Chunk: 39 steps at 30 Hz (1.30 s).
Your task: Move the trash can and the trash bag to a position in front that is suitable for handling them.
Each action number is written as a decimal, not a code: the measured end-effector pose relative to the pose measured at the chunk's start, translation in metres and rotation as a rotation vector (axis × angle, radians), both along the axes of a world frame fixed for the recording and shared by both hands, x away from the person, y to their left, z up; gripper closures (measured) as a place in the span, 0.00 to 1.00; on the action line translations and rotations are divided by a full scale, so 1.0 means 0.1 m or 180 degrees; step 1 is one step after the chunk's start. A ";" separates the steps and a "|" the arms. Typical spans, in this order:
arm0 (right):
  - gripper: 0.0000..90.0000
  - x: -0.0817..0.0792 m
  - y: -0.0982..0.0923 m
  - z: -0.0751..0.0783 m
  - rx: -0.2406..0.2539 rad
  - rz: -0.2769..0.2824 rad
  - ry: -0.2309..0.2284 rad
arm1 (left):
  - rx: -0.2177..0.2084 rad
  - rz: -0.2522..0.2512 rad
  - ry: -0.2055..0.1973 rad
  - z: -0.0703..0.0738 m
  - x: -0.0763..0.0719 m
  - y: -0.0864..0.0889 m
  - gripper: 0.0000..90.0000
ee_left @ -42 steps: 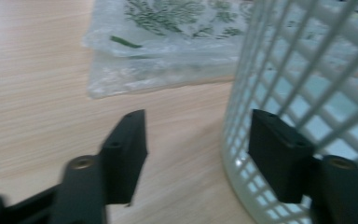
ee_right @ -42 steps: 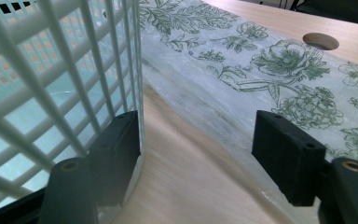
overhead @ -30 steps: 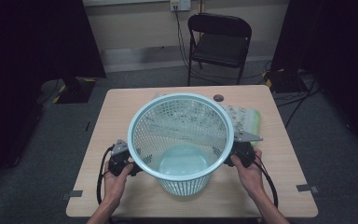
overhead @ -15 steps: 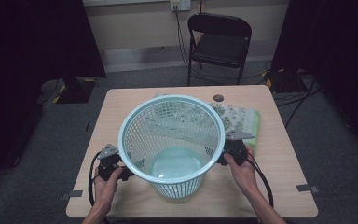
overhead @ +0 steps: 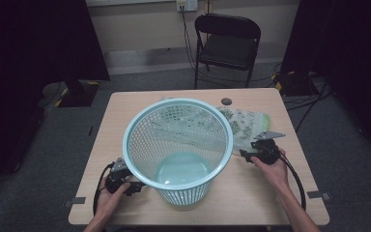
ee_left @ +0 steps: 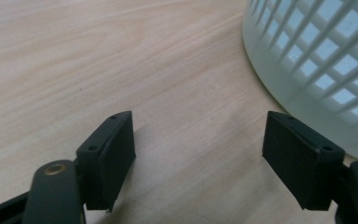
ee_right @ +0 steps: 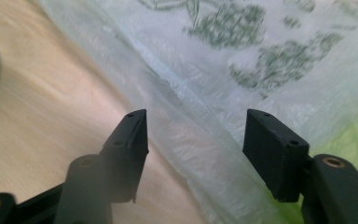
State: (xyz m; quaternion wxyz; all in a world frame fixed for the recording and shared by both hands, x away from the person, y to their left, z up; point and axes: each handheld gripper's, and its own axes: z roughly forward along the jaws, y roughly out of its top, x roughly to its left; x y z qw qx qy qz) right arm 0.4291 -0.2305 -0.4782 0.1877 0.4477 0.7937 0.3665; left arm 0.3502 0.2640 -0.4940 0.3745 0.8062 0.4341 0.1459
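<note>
We see a pale blue basket (overhead: 178, 150) standing upright mid-bench (overhead: 270, 193). Our left gripper (overhead: 134, 187), fingers spread and just opening, holds nothing beside its base. Our right gripper (overhead: 244, 155), fingers spread but just narrowing, sits empty by a printed plastic bag (overhead: 244, 123).

Bare forearms, no sleeves, two black grippers, left gripper (overhead: 134, 187) and right gripper (overhead: 244, 154), flat rectangular jaw pads with small screw holes, brass pivot pins, grey three-cornered top plates, black looping cables

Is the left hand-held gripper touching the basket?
Apart. In the left gripper view, bare table shows between the open left hand-held gripper and the basket wall.
</note>
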 end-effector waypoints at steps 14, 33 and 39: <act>0.94 -0.14 0.05 -0.14 0.0066 0.0103 0.0134 | 0.0218 -0.0139 -0.0179 -0.04 -0.05 -0.07 0.20; 0.63 -0.91 0.12 0.15 0.0399 0.0506 0.0008 | 0.0208 -0.0227 -0.0190 -0.05 -0.02 -0.05 0.16; 0.43 -0.53 -0.09 0.01 0.0120 0.0299 -0.0048 | 0.0209 -0.0227 -0.0190 -0.06 -0.02 -0.05 0.16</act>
